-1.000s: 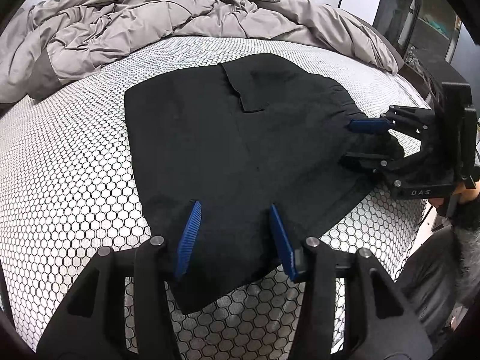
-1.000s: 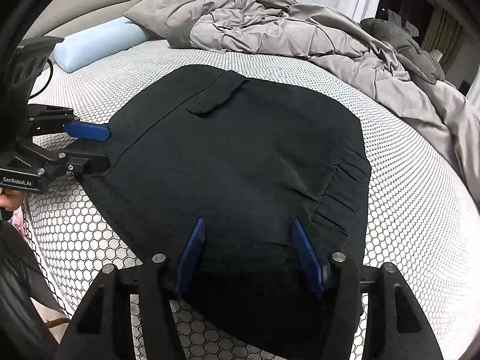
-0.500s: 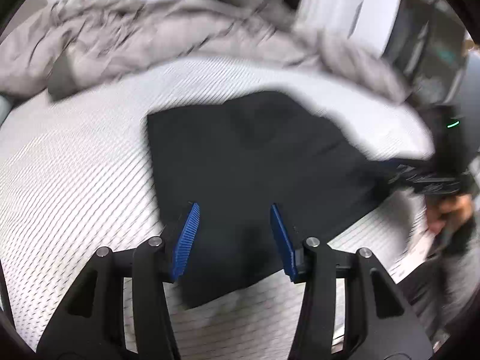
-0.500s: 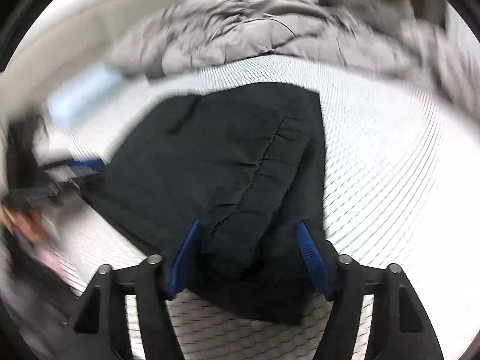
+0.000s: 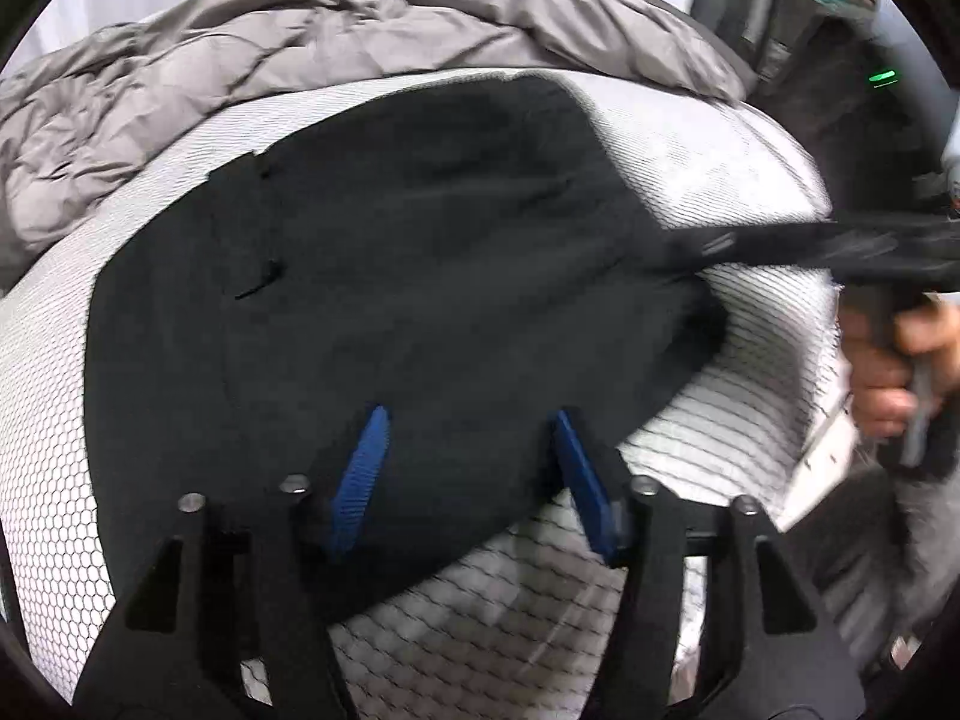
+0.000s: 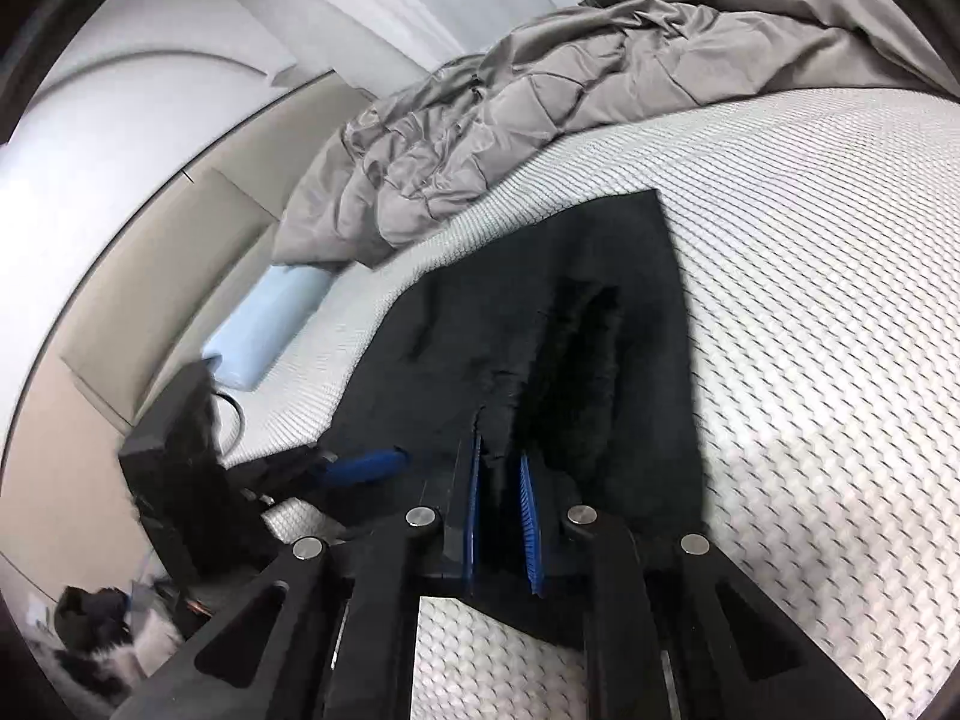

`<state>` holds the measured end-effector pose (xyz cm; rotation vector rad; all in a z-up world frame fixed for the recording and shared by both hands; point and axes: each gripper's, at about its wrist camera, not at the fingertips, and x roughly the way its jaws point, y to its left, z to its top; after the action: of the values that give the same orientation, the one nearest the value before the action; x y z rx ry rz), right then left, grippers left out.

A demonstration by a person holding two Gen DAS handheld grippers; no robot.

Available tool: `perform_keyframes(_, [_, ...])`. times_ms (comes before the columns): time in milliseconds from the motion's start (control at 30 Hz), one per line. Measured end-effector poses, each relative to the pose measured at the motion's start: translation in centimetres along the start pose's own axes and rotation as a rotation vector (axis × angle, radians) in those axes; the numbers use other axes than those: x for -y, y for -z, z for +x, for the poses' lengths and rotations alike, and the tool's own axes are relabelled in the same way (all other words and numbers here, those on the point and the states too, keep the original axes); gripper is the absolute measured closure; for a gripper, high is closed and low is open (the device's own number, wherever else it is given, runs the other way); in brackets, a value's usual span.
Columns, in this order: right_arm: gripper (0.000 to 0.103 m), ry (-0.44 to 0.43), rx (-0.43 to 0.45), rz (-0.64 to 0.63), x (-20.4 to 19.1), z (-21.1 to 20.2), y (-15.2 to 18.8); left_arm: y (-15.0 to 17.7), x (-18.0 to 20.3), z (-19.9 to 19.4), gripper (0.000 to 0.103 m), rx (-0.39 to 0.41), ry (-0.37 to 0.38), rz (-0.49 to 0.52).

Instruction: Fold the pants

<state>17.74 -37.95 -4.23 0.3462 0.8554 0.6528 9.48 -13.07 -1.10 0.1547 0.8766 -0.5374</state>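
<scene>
Black pants lie flat on the honeycomb-patterned mattress. In the left wrist view my left gripper hovers over the near hem, its jaws opening; the cloth lies beneath the blue pads and is not pinched. In the right wrist view my right gripper is shut on a raised fold of the pants at their near edge. From the left wrist view the right gripper shows as a blurred dark bar at the pants' right corner. The left gripper's blue finger shows at the pants' left edge.
A crumpled grey duvet is heaped along the far side of the bed, also the duvet. A light blue pillow lies by the beige headboard. A hand holds the right gripper beyond the mattress edge.
The right gripper has rolled and shut on the pants' edge, lifting a fold. The left jaws stand wider and the left gripper has shifted sideways along the hem.
</scene>
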Motion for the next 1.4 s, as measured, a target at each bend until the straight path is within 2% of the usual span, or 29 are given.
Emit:
perform_keyframes(67, [0.091, 0.084, -0.078, 0.028, 1.7, 1.5, 0.9, -0.2, 1.3, -0.5, 0.042, 0.026, 0.01, 0.04])
perform_keyframes(133, [0.09, 0.075, -0.076, 0.058, 2.4, 1.5, 1.2, -0.9, 2.5, -0.4, 0.039, 0.073, 0.028, 0.051])
perform_keyframes(200, [0.088, 0.046, -0.05, 0.058, 2.1, 0.4, 1.0, -1.8, 3.5, 0.5, 0.039, 0.076, 0.022, 0.052])
perform_keyframes(233, [0.085, 0.043, -0.035, 0.046, 1.8, -0.3, 1.0, -2.0, 4.2, 1.3, 0.039, 0.06, 0.014, 0.061])
perform_keyframes(267, [0.075, 0.043, -0.034, 0.047, 1.7, -0.6, 0.9, -2.3, 5.1, 2.4, 0.039, 0.045, 0.007, 0.074])
perform_keyframes(333, [0.065, 0.043, -0.068, 0.082, 2.6, -0.5, 1.2, -2.5, 6.3, 4.1, 0.038, 0.028, -0.022, 0.099])
perform_keyframes(433, [0.065, -0.029, -0.085, 0.123, 3.7, -0.1, 1.1, -2.8, 7.3, 5.2, 0.037, 0.022, -0.064, 0.107])
perform_keyframes(567, [0.065, -0.121, -0.114, 0.16, 4.8, 1.3, 0.2, -2.9, 7.4, 5.6, 0.038, 0.018, -0.074, 0.078])
perform_keyframes(633, [0.065, -0.112, -0.134, 0.148, 4.6, 2.5, -0.5, -3.1, 7.5, 5.7, 0.04, 0.014, -0.083, 0.077])
perform_keyframes(667, [0.076, -0.093, -0.139, 0.13, 4.1, 3.0, -0.7, -3.1, 7.6, 5.6, 0.04, 0.012, -0.087, 0.083])
perform_keyframes(733, [0.087, -0.074, -0.126, 0.089, 3.1, 2.8, -0.8, -3.3, 7.9, 5.2, 0.04, 0.026, -0.091, 0.092])
perform_keyframes(833, [0.089, -0.114, -0.058, 0.067, 1.4, 0.7, -0.9, -3.5, 8.2, 4.2, 0.04, 0.04, -0.078, 0.097])
perform_keyframes(900, [0.088, -0.048, -0.059, 0.05, 1.5, 0.5, -0.3, -3.1, 8.6, 4.3, 0.04, 0.02, -0.06, 0.112])
perform_keyframes(933, [0.084, 0.043, -0.094, 0.055, 2.3, 1.3, 0.2, -2.8, 8.7, 4.9, 0.04, -0.003, -0.057, 0.121])
perform_keyframes(967, [0.083, 0.068, -0.123, 0.07, 3.0, 2.1, 0.6, -2.6, 8.8, 5.3, 0.04, -0.012, -0.065, 0.13])
perform_keyframes(1033, [0.077, 0.015, -0.113, 0.114, 3.6, 1.6, 0.5, -2.4, 9.0, 5.1, 0.04, 0.003, -0.078, 0.146])
perform_keyframes(1133, [0.063, 0.056, -0.033, 0.072, 3.0, -1.4, 0.3, -2.8, 8.6, 3.4, 0.04, 0.041, -0.025, 0.087])
perform_keyframes(1233, [0.063, 0.078, 0.009, 0.127, 4.4, -3.2, 0.4, -3.4, 8.3, 2.6, 0.04, 0.1, -0.018, 0.048])
perform_keyframes(1300, [0.063, 0.099, -0.033, 0.167, 6.0, -2.6, 0.8, -3.7, 8.0, 3.4, 0.04, 0.116, -0.048, 0.031])
perform_keyframes(1400, [0.064, 0.079, -0.096, 0.148, 6.4, -0.6, 0.5, -3.7, 7.6, 6.1, 0.039, 0.034, -0.063, -0.002])
